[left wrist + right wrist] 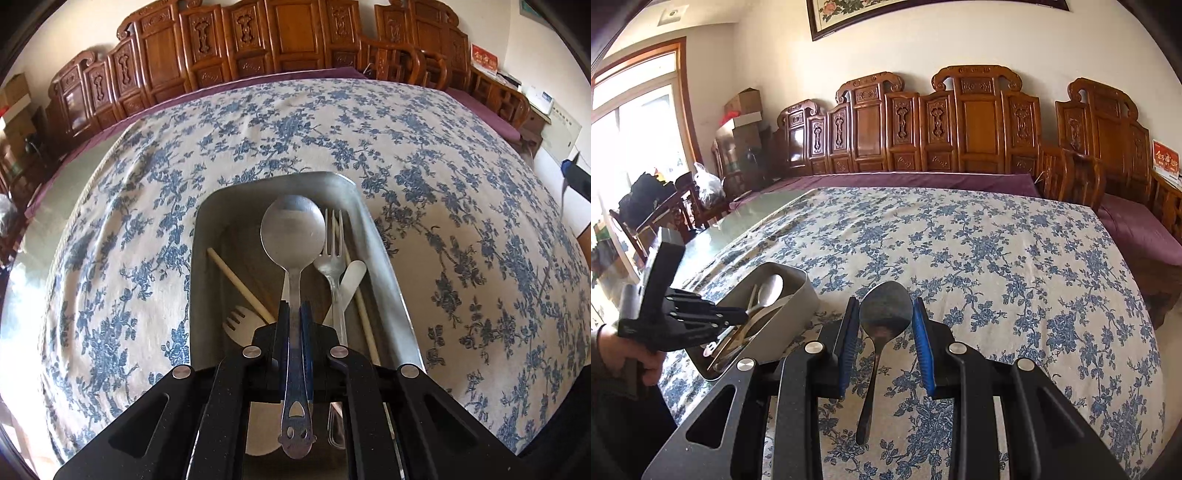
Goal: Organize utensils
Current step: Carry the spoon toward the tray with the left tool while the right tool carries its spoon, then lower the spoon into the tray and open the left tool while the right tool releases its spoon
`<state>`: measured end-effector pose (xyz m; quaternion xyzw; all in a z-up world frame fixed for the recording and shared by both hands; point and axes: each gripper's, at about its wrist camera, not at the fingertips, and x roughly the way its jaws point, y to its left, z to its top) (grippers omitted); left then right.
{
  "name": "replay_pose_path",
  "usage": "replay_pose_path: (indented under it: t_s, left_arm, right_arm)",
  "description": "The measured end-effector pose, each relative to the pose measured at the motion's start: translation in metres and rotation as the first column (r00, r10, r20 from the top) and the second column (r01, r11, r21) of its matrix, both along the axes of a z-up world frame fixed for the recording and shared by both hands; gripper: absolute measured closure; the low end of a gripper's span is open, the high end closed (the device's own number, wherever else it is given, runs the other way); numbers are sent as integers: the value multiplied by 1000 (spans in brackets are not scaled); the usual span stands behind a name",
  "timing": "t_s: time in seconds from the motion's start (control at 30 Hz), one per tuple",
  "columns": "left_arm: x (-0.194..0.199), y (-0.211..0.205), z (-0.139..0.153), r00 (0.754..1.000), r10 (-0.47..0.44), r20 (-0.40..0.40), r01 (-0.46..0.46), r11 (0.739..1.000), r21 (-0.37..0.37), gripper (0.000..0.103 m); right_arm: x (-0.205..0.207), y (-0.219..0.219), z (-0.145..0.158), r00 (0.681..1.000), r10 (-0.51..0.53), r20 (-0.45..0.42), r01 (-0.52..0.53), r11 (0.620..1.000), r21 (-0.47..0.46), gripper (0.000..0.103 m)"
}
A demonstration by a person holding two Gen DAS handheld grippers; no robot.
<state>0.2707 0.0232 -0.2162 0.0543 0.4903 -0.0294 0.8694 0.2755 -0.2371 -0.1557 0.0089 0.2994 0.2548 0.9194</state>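
Note:
My left gripper [294,308] is shut on the handle of a steel spoon [293,230] and holds it over the grey metal tray [384,266]. In the tray lie a steel fork [332,254], wooden chopsticks [240,282], a wooden fork [242,326] and a pale wooden knife [351,278]. In the right wrist view my right gripper [885,314] is open, its blue pads on either side of a dark steel spoon [882,314] lying on the floral tablecloth. The left gripper [738,317] and the tray [798,295] show at the left there.
The table wears a blue floral cloth [443,184]. A bare green tabletop strip [738,225] lies at the left. A carved wooden bench with purple cushion [923,177] runs behind the table, and chairs and boxes [738,125] stand at the far left.

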Motion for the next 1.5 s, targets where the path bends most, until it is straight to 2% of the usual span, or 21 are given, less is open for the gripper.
replay_pose_path:
  t_s: [0.27, 0.47, 0.8, 1.13, 1.3, 1.5]
  left_arm:
    - [5, 2, -5, 1000, -4, -13, 4, 1000, -13, 97]
    - [-4, 8, 8, 999, -16, 35, 17, 999, -27, 97]
    - [-22, 35, 31, 992, -7, 127, 15, 998, -62, 97]
    - [-27, 70, 39, 987, 33, 159, -15, 994, -112, 97]
    - [-25, 85, 43, 984, 62, 165, -40, 991, -131, 97]
    - [-24, 99, 45, 980, 97, 172, -77, 990, -119, 97]
  right_arm:
    - [-6, 11, 9, 1000, 14, 6, -14, 1000, 9, 72]
    - [-14, 31, 22, 999, 38, 15, -39, 999, 1, 72]
    - [-23, 90, 50, 995, 95, 32, -94, 995, -19, 72]
    - [-18, 151, 68, 989, 149, 19, -148, 989, -27, 72]
    - [-11, 181, 62, 986, 170, -4, -169, 984, -51, 72]
    - [4, 205, 42, 980, 180, -83, -185, 981, -51, 72]
